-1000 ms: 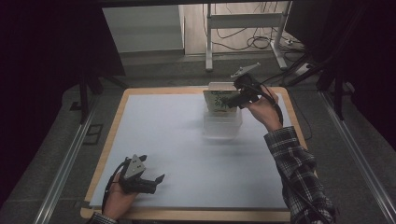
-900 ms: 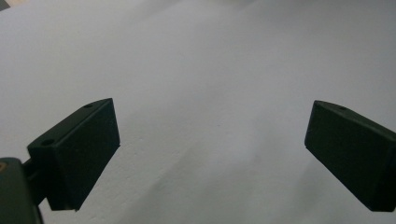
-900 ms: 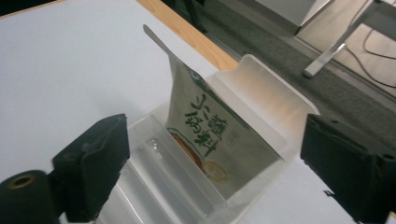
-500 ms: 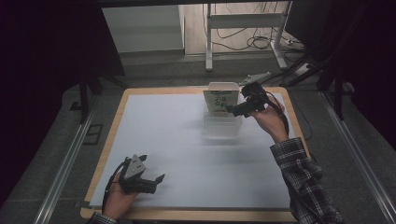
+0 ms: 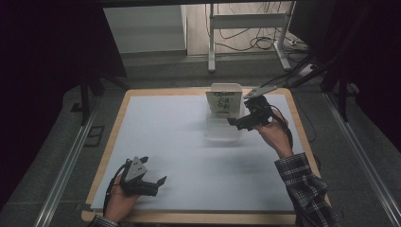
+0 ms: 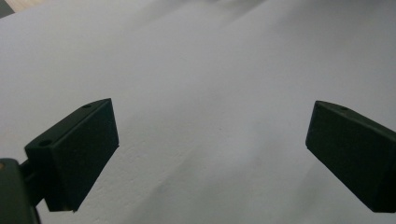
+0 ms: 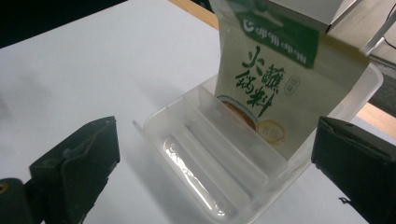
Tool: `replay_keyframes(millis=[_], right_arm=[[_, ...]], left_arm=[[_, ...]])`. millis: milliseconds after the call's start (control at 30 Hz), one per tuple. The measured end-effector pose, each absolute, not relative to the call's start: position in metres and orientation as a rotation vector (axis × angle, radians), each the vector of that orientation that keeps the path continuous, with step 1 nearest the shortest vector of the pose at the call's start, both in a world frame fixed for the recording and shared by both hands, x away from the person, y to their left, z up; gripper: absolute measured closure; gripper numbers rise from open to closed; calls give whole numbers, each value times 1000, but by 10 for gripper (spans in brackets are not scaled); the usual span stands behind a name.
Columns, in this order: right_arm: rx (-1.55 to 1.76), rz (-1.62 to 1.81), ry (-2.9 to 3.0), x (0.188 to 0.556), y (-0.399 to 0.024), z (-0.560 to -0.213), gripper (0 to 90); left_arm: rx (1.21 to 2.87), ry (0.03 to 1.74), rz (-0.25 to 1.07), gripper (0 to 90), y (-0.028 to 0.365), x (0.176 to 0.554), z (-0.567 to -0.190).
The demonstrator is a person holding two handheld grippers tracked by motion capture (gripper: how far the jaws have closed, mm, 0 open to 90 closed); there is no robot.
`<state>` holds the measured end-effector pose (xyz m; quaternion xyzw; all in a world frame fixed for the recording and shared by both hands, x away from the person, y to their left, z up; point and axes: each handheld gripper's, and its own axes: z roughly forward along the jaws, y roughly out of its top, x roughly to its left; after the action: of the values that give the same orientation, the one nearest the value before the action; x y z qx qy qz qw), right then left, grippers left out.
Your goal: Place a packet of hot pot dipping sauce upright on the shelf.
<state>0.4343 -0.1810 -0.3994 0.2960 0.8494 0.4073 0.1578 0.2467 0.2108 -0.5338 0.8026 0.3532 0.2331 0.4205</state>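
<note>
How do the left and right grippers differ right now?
The left gripper rests low near the table's front edge, over bare white surface; the right gripper is held up at the far side beside the clear tray holding the upright packet. Both are open, gripping nothing.

Both tongs gape: left point(image 5: 156, 182), right point(image 5: 235, 124)

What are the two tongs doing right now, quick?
Left tongs: open, holding nothing.
Right tongs: just opened wide, nothing held, by the packet in the clear tray.
</note>
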Motion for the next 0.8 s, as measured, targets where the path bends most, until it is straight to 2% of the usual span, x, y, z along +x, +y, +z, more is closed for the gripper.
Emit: replay_keyframes(millis=[800], right_arm=[[839, 1200, 2398, 397, -204, -427, 8]], left_arm=[[2017, 886, 597, 21, 211, 246, -534]])
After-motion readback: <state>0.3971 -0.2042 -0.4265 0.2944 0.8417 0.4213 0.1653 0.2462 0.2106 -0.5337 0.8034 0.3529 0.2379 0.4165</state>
